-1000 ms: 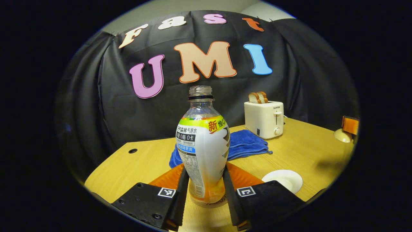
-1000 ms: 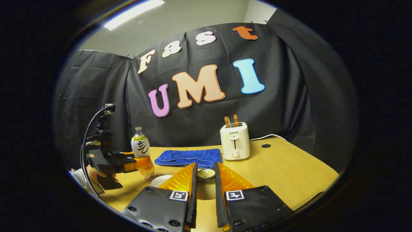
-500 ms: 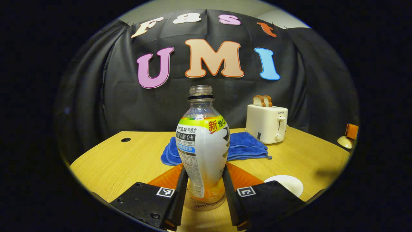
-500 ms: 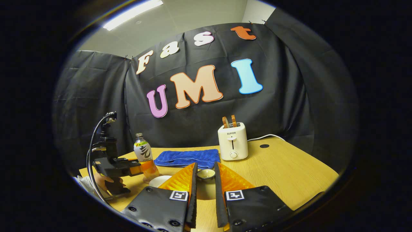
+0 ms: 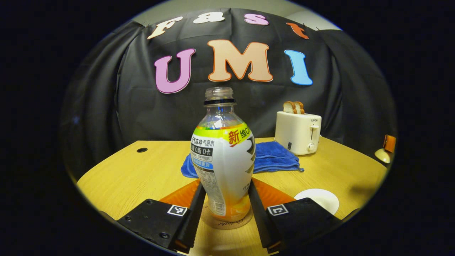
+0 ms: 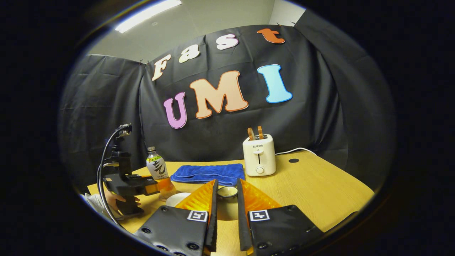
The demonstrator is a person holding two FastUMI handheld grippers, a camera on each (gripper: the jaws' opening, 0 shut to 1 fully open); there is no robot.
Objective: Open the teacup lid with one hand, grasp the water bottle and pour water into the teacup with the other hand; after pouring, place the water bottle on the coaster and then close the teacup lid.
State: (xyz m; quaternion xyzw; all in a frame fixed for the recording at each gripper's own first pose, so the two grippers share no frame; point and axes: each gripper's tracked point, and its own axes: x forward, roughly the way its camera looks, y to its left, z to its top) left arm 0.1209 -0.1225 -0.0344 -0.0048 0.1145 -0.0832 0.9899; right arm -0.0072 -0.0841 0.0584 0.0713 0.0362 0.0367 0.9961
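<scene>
Setting the bottle (image 5: 221,167) down on the coaster (image 5: 227,221): its base sits on or just above the round coaster on the bench (image 5: 142,174), upright, cap off, some orange liquid left at the bottom. Left tongs (image 5: 224,209) are pinching the bottle low on its body, one finger on each side. From the right gripper view the bottle (image 6: 158,170) stands at the far left with the left tongs (image 6: 156,185) on it and a hand (image 6: 115,202) behind them. Right tongs (image 6: 226,209) are only narrowly apart, with a small round pale piece with a dark rim between the fingers, likely the teacup lid (image 6: 227,192); I cannot tell whether both fingers press on it or it just sits beyond them. My read: pouring is done, bottle placement is nearly finished. Next move calls for letting go of the bottle without tipping it, backing the left tongs straight out, then bringing the lid onto the cup. Hard to make out: contact between bottle base and coaster is masked by the fingers; the white round thing (image 5: 317,199) beside the coaster may be the cup or a saucer, too cut off to say. Cup opening isn't readable, so lid alignment is the risk.
</scene>
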